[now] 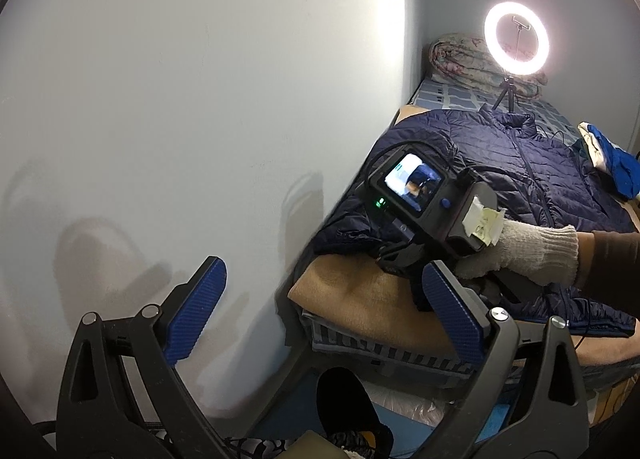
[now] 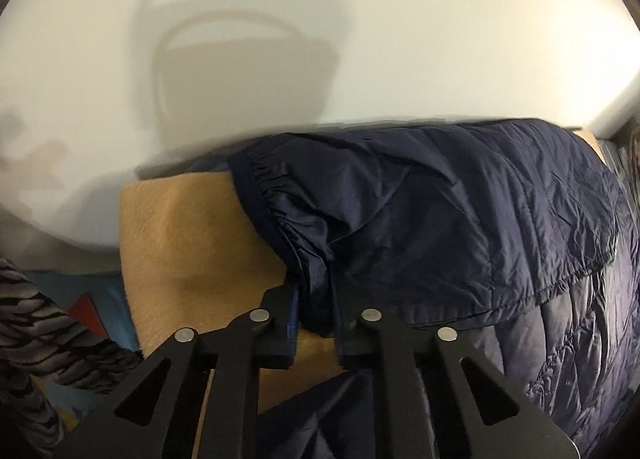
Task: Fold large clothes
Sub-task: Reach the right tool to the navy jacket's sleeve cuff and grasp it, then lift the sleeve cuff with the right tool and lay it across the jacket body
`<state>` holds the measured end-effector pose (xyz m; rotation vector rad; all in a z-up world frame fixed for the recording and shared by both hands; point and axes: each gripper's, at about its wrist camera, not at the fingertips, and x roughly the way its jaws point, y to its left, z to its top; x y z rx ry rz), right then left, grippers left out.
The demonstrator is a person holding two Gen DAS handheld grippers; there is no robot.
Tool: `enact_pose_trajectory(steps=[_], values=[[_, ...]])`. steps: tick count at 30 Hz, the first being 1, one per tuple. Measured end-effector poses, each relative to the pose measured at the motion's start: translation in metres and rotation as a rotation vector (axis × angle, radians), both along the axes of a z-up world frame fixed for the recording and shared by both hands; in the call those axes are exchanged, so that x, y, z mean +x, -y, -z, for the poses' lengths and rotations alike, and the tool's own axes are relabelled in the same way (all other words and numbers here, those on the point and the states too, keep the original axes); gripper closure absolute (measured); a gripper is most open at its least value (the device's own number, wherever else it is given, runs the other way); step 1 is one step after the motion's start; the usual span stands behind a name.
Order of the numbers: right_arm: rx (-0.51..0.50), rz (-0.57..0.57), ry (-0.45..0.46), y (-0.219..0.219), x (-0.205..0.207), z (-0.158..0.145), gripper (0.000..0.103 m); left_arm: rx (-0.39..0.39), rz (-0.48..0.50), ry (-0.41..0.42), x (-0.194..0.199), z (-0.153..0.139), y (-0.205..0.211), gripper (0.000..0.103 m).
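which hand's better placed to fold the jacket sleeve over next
Right: its tool is already shut on the navy jacket sleeve cuff. The left tool hangs open beside the bed, gripping nothing.

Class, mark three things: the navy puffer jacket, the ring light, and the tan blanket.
navy puffer jacket [image 1: 516, 163]: left wrist view, quilted chest beside the zip.
ring light [image 1: 516, 40]: left wrist view, glowing ring.
tan blanket [image 2: 188, 235]: right wrist view, bare corner.

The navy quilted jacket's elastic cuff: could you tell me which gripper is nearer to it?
Right. The right gripper has its jaws shut on the navy quilted jacket's elastic cuff; the left gripper hangs open, off the bed's corner, holding nothing.
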<state>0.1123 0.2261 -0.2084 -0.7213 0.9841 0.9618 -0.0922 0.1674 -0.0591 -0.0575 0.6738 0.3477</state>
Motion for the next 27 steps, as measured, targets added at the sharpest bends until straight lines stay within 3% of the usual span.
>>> enact_pose_trajectory(steps=[8,14,21,23,27], values=[[0.183,0.174,-0.058,0.046,0.045,-0.056,0.095,0.023,0.04,-0.006,0.019,-0.001,0.012,0.002],[0.319,0.352,-0.094,0.103,0.083,-0.097,0.095,-0.027,0.079,-0.03,0.051,0.0,0.02,0.002],[0.456,0.55,-0.13,0.188,0.133,-0.133,0.095,-0.091,0.169,-0.052,0.113,-0.011,0.043,0.002],[0.45,0.59,-0.111,0.205,0.14,-0.137,0.095,-0.082,0.192,-0.046,0.133,-0.013,0.054,0.002],[0.53,0.685,-0.12,0.249,0.173,-0.142,0.095,-0.108,0.235,-0.067,0.175,-0.017,0.072,0.002]])
